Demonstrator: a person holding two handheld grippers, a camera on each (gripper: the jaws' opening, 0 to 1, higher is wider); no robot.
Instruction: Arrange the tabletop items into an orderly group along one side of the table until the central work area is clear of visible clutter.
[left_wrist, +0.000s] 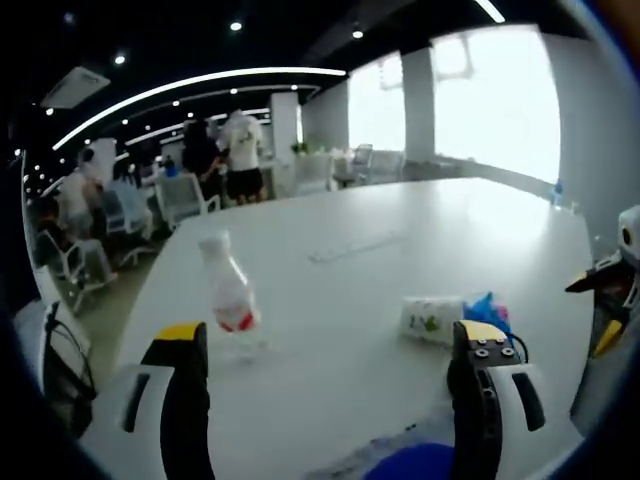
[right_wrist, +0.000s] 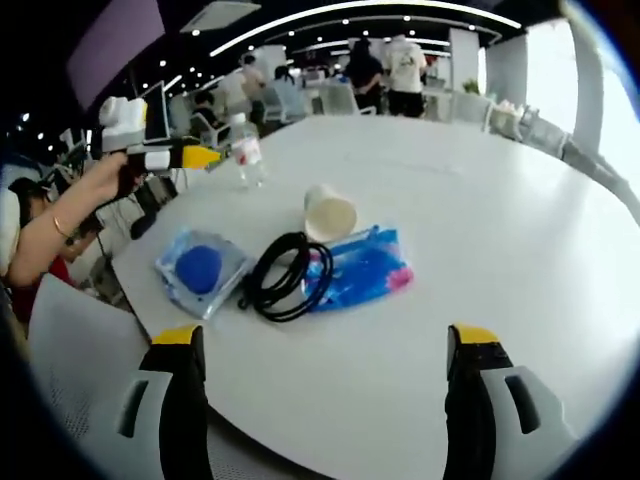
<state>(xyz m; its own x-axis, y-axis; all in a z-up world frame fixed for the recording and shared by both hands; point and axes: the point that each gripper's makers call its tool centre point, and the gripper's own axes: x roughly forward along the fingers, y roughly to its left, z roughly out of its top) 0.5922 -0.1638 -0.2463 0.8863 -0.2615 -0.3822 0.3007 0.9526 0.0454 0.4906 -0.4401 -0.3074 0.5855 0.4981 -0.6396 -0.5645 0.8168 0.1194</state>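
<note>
A clear plastic bottle (left_wrist: 228, 295) with a red label stands on the white table (left_wrist: 400, 240), just ahead of my open left gripper (left_wrist: 330, 338). To its right lie a paper cup (left_wrist: 432, 320) on its side and a blue packet (left_wrist: 490, 310). In the right gripper view, my right gripper (right_wrist: 325, 340) is open and empty above the near table edge. Ahead of it lie a black cable coil (right_wrist: 288, 275), the blue packet (right_wrist: 365, 268), the paper cup (right_wrist: 328, 212) and a blue round item in a clear bag (right_wrist: 200, 270). The left gripper (right_wrist: 170, 155), held by a hand, hovers beside the bottle (right_wrist: 245, 148).
The table (right_wrist: 500, 200) is broad and bare beyond the items. Office chairs (left_wrist: 185, 195) and several standing people (left_wrist: 225, 150) are at the far end. A seated person's arm (right_wrist: 50, 235) is at the left table edge. Bright windows (left_wrist: 500, 100) line the right side.
</note>
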